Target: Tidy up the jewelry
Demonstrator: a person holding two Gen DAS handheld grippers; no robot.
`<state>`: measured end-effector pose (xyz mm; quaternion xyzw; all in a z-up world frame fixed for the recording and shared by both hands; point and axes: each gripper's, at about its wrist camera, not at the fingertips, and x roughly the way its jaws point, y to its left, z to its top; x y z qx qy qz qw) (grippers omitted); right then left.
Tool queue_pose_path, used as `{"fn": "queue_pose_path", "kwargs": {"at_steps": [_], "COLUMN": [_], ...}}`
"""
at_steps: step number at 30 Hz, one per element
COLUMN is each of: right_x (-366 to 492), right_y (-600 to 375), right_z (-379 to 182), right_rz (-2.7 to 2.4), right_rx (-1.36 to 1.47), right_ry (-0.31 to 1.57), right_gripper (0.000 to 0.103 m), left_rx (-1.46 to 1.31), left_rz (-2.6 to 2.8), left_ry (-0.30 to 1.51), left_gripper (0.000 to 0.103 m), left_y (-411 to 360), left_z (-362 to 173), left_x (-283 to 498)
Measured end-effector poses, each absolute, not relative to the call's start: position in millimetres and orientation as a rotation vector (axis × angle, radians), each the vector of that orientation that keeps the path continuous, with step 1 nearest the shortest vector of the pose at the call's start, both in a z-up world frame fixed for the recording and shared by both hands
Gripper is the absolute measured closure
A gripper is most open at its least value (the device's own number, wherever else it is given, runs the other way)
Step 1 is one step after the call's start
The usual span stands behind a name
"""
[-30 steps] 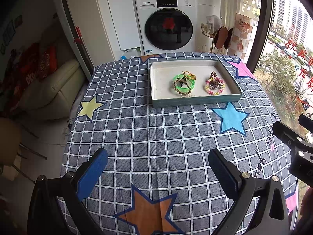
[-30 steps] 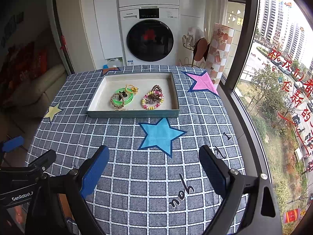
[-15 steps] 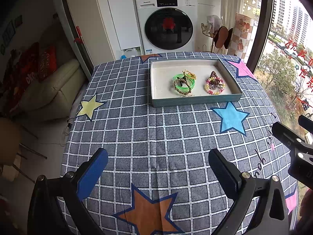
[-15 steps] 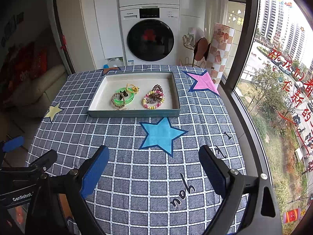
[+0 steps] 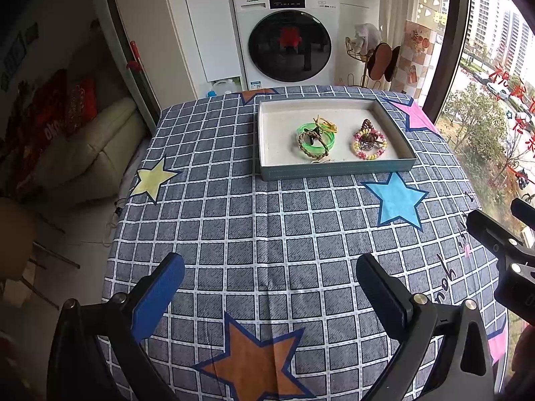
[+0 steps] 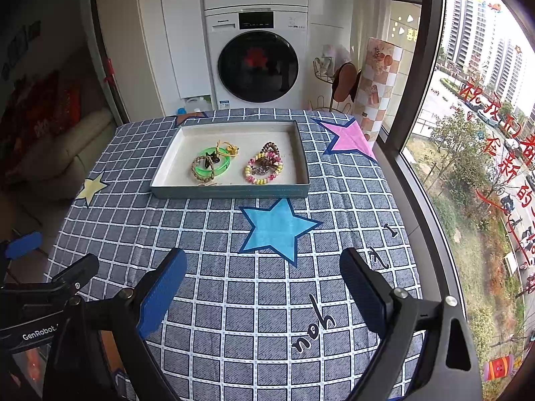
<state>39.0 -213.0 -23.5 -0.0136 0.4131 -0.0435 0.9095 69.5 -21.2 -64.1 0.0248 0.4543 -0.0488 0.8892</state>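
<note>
Two grippers frame what I see, one from each wrist camera. My left gripper (image 5: 270,279) hangs above the near part of a table, its blue-padded fingers (image 5: 157,295) spread wide with nothing between them. My right gripper (image 6: 262,275) hangs beside it, jaws just as wide and empty.

Under both lies a tablecloth (image 5: 267,230) of grey-blue denim-look squares divided by white lines, scattered with large stars: a blue star (image 6: 277,229) near the middle, an orange star (image 5: 254,357) at the near edge, a yellow star (image 5: 152,178) to the left, a pink star (image 6: 346,138) at the far right corner. Handwritten-style dark lettering runs along the cloth's right side.

Toward the far side of the table sits a shallow rectangular tray (image 6: 230,191) with grey-green walls and a pale lining. Inside it lie the jewelry pieces in two small heaps, well apart from both grippers: a green bangle (image 6: 214,166) overlapped by a braided olive bracelet (image 6: 201,168), with a yellow cord piece touching its far edge, and to the right a pastel coil bracelet (image 6: 263,170) with darker pieces piled on it.

Beyond the table stands a white front-loading washing machine (image 5: 289,38) between white cabinets. A cream sofa (image 5: 88,153) sits to the left. On the right, a tall window (image 6: 474,107) with red lettering on the glass looks out on trees and high-rise buildings.
</note>
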Motion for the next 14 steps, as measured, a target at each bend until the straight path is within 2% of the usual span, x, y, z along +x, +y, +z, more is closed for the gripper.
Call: {"fn": "queue_pose_path", "kwargs": {"at_steps": [14], "right_x": [39.2], "right_y": [-212.6], "right_z": [-25.6], "right_rz": [-0.091], "right_rx": [-0.029], "right_ry": [0.855], "right_gripper": [0.009], "left_rx": [0.034], "left_rz": [-0.126], "left_ry": [0.939], "left_gripper": [0.000], "left_y": [-22.9], "left_z": [-64.8], "left_x": [71.1]}}
